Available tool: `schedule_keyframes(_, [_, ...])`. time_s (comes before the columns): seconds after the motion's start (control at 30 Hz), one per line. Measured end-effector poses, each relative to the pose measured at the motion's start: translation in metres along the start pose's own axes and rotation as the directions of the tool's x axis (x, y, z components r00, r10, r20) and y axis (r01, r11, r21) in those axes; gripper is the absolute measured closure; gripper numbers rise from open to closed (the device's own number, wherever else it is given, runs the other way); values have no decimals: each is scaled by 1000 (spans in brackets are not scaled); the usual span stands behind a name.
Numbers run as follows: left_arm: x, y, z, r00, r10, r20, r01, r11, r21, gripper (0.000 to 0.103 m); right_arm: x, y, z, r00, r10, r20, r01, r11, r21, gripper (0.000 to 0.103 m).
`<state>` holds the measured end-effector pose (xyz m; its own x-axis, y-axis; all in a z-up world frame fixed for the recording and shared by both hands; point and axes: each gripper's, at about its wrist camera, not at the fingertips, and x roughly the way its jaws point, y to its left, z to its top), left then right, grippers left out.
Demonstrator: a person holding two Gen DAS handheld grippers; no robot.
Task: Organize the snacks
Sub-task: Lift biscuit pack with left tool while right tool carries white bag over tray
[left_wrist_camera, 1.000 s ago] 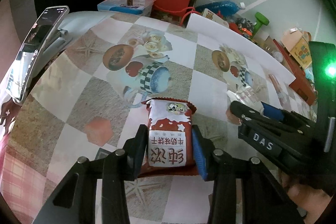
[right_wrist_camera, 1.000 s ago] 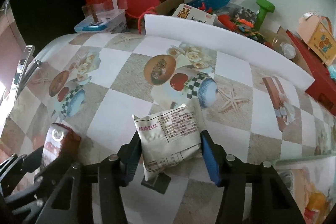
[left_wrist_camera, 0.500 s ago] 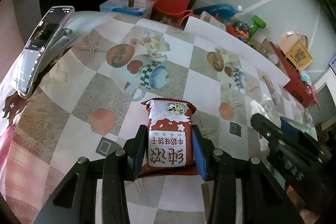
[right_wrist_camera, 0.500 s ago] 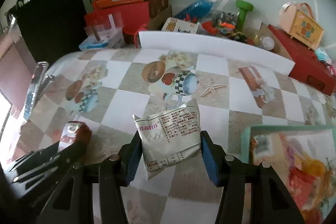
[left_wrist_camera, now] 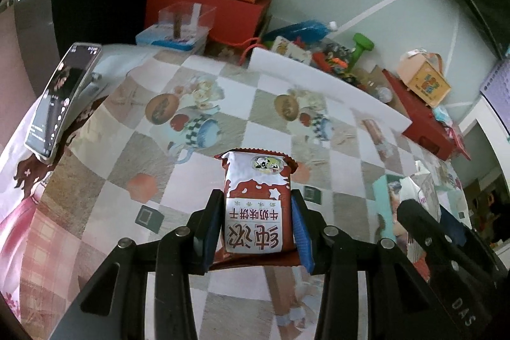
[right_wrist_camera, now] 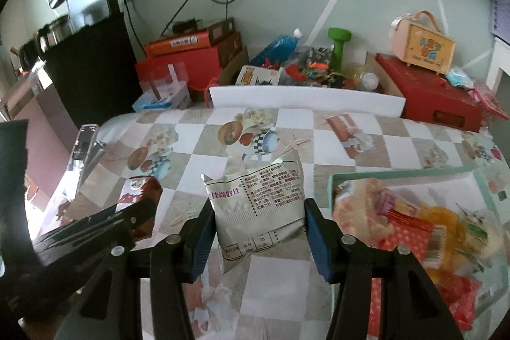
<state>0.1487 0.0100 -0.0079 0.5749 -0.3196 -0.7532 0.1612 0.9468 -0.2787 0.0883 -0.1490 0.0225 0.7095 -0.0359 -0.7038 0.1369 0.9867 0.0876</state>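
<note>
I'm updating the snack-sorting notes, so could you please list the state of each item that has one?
Left gripper: shut on red biscuit packet, held off the table.
Right gripper: shut on white snack packet, held off the table.
Teal tray: already holds several snacks.
Phone: propped up, screen on.

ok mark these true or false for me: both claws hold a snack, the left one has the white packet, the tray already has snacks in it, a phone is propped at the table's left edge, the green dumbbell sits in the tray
1. Both claws hold a snack: true. The left claw and right claw each grip one.
2. The left claw has the white packet: false. It holds the red biscuit packet; the white packet is in the right claw.
3. The tray already has snacks in it: true.
4. A phone is propped at the table's left edge: true.
5. The green dumbbell sits in the tray: false. It stands in the clutter beyond the table.
</note>
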Motion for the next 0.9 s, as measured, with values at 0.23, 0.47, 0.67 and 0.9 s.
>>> schedule_keyframes(0.23, [-17,-24,-1,999,-21,30,19,998,52,60,-30,-18,-8,999,-24,30,22,999,45,47])
schedule_keyframes(0.47, [-31,-49,-4,997,-46,60,40,994,97,60,-50,-48,-14,997,-67,45,62,993,101,47])
schedule_keyframes(0.67, [-32,-80,-11,993,-104,51,96,987,132,60,-59,-80,-21,994,-109,28,104,982,161,47])
schedule_keyframes(0.9, [-36,-123,-22,987,-156,37,145,968,205,60,-67,-123,-30,989,-150,13,142,960,242,47])
